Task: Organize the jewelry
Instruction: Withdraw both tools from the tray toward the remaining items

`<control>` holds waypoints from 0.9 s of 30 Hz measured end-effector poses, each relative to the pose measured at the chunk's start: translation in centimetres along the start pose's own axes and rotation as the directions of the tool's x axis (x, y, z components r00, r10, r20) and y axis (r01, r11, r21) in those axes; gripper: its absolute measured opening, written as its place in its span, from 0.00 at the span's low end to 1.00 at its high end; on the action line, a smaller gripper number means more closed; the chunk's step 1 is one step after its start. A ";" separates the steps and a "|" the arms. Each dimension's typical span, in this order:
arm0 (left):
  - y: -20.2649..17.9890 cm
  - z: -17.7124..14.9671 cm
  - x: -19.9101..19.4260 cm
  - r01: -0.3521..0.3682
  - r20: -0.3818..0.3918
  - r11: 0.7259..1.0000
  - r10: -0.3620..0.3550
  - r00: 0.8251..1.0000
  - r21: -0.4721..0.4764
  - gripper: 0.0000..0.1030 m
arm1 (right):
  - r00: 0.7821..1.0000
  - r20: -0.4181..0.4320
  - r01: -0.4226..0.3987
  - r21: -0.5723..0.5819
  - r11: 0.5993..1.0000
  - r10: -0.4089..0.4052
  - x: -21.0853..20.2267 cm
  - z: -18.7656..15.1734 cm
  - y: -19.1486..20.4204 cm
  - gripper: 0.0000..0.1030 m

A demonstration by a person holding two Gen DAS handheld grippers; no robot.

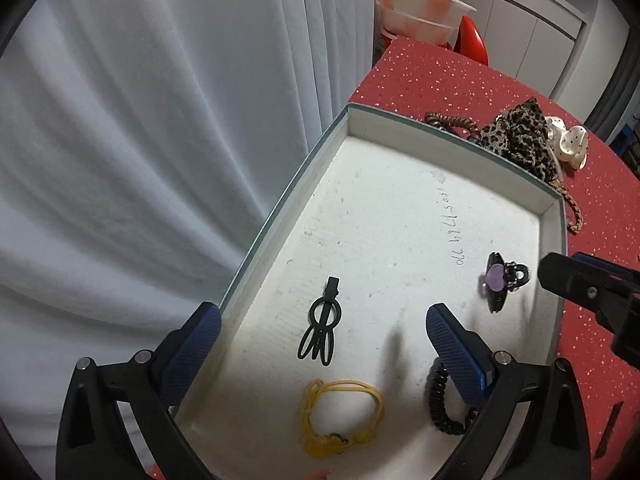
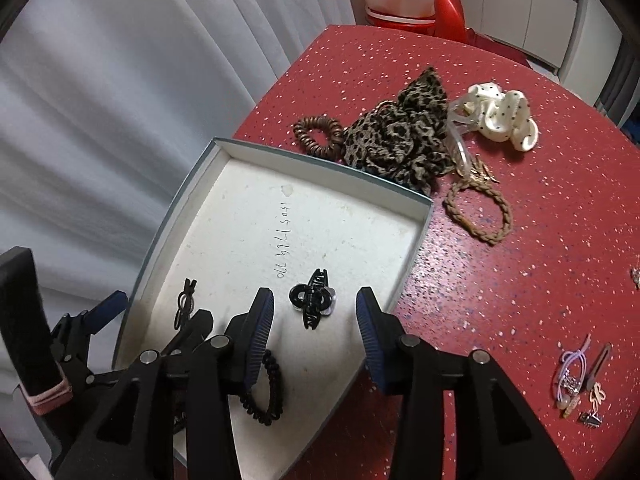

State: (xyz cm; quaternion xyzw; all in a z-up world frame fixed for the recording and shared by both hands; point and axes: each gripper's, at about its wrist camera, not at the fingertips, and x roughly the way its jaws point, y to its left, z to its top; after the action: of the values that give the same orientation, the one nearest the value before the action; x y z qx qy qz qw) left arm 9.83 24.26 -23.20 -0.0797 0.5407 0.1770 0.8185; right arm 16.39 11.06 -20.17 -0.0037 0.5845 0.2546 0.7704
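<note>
A shallow white-lined box (image 1: pixel 460 148) (image 2: pixel 320 166) lies on the red speckled table. In it lie a black hair clip (image 1: pixel 320 326) (image 2: pixel 185 306), a yellow hair tie (image 1: pixel 340 416), a black spiral tie (image 1: pixel 440 404) (image 2: pixel 266 388) and a black claw clip with a purple stone (image 1: pixel 502 282) (image 2: pixel 313 302). My left gripper (image 1: pixel 324 328) is open and empty above the box, over the black hair clip. My right gripper (image 2: pixel 316 320) is open and empty just above the claw clip.
Beyond the box on the table lie a brown spiral tie (image 2: pixel 318 134), a leopard scrunchie (image 2: pixel 400 136), a cream dotted scrunchie (image 2: pixel 506 118) and a braided tan tie (image 2: pixel 480 212). Small clips and a lilac tie (image 2: pixel 576 376) lie at the right. A grey curtain hangs left.
</note>
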 end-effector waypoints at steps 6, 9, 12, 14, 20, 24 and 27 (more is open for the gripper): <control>-0.6 -0.1 -0.8 -0.019 -0.015 1.000 0.019 1.000 0.016 1.00 | 1.000 0.028 -0.008 0.034 0.999 0.007 -2.3 -0.8 -1.6 0.58; -0.9 -0.7 -1.4 -0.011 -0.017 1.000 0.011 1.000 0.021 1.00 | 0.999 0.036 -0.007 0.061 0.998 0.005 -3.0 -1.3 -2.7 0.64; -1.3 -1.5 -2.4 -0.004 -0.009 0.999 0.005 1.000 0.043 1.00 | 0.999 0.041 -0.014 0.101 0.995 0.010 -3.9 -2.3 -4.4 0.70; -1.7 -1.8 -3.0 0.005 -0.009 0.998 -0.004 1.000 0.059 1.00 | 0.999 0.047 -0.013 0.123 0.992 0.008 -4.5 -3.2 -5.4 0.74; -3.5 -2.8 -5.2 0.020 0.005 0.994 -0.020 1.000 0.104 1.00 | 0.999 0.047 -0.002 0.193 0.981 -0.007 -6.1 -5.7 -8.9 0.77; -5.0 -2.9 -6.2 0.070 -0.012 0.991 -0.069 0.998 0.118 1.00 | 0.999 0.042 0.015 0.227 0.974 -0.025 -7.0 -7.0 -11.0 0.77; -6.7 -3.3 -7.3 0.092 -0.012 0.985 -0.091 0.996 0.147 1.00 | 0.998 0.040 0.029 0.257 0.966 -0.040 -7.8 -8.2 -12.8 0.78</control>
State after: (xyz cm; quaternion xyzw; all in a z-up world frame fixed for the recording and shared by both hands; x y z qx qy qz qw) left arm 6.92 15.55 -18.29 -0.0440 0.5504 0.0986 0.8279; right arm 12.63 -5.59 -19.45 0.0914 0.5950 0.1634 0.7816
